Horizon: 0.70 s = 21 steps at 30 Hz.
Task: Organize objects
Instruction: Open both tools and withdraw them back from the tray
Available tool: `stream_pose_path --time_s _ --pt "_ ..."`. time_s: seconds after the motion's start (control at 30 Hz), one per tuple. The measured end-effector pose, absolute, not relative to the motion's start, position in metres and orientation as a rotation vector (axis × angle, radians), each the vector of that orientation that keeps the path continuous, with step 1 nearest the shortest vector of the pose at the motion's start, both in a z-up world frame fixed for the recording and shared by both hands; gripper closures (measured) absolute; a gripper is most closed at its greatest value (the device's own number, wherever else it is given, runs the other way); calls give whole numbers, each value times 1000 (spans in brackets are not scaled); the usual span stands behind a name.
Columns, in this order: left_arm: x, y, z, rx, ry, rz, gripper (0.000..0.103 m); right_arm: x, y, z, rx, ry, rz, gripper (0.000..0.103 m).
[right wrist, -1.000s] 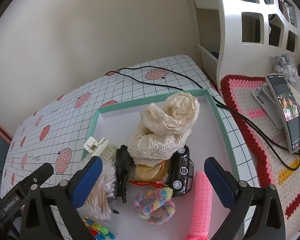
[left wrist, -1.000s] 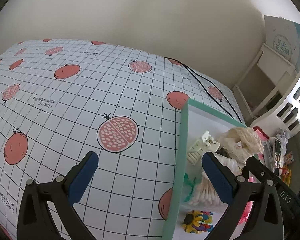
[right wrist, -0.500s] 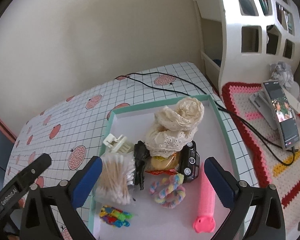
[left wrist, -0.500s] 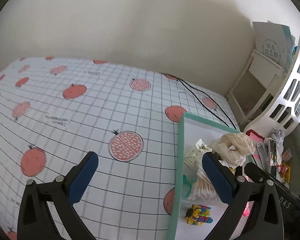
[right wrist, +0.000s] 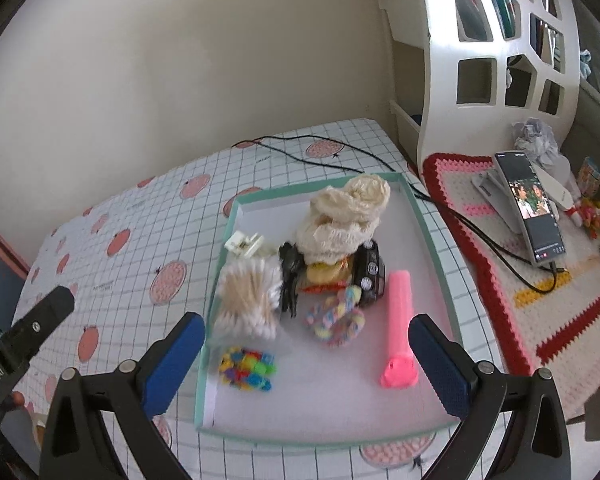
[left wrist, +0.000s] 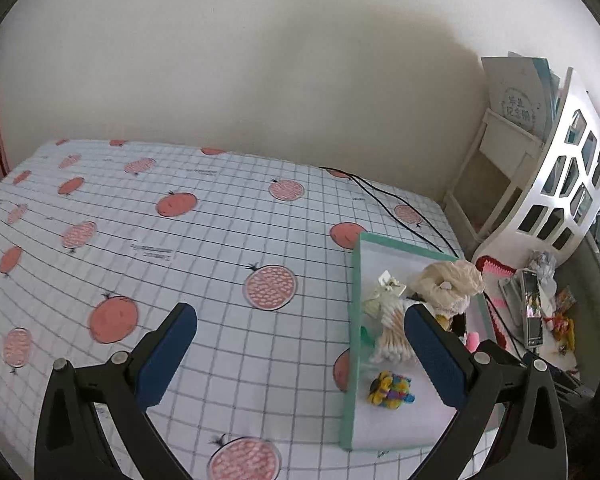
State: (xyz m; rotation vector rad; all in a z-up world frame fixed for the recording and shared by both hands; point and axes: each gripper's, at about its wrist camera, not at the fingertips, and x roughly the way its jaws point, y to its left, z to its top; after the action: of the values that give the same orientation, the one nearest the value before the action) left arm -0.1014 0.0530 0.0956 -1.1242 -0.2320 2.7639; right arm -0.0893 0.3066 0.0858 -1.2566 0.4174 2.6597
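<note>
Between the right gripper's spread jaws lies the cluttered tray

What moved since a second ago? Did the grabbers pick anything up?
Both grippers pulled back and up from the tray, so more of the table shows. The left gripper and right gripper stayed open and took nothing. The cotton swabs, pink comb and lace cloth lie where they were.

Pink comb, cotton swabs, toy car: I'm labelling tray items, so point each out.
pink comb (right wrist: 400, 320), right wrist view, middle of its body.
cotton swabs (right wrist: 249, 298), right wrist view, centre of the bundle.
toy car (right wrist: 369, 274), right wrist view, its black side.
</note>
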Motion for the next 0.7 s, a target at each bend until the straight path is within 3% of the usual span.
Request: stream_pose_path --time_s 0.7 --pt "-41 17 68 -1292 -201 2677 0 -25 262 65 -1350 386 2617 0"
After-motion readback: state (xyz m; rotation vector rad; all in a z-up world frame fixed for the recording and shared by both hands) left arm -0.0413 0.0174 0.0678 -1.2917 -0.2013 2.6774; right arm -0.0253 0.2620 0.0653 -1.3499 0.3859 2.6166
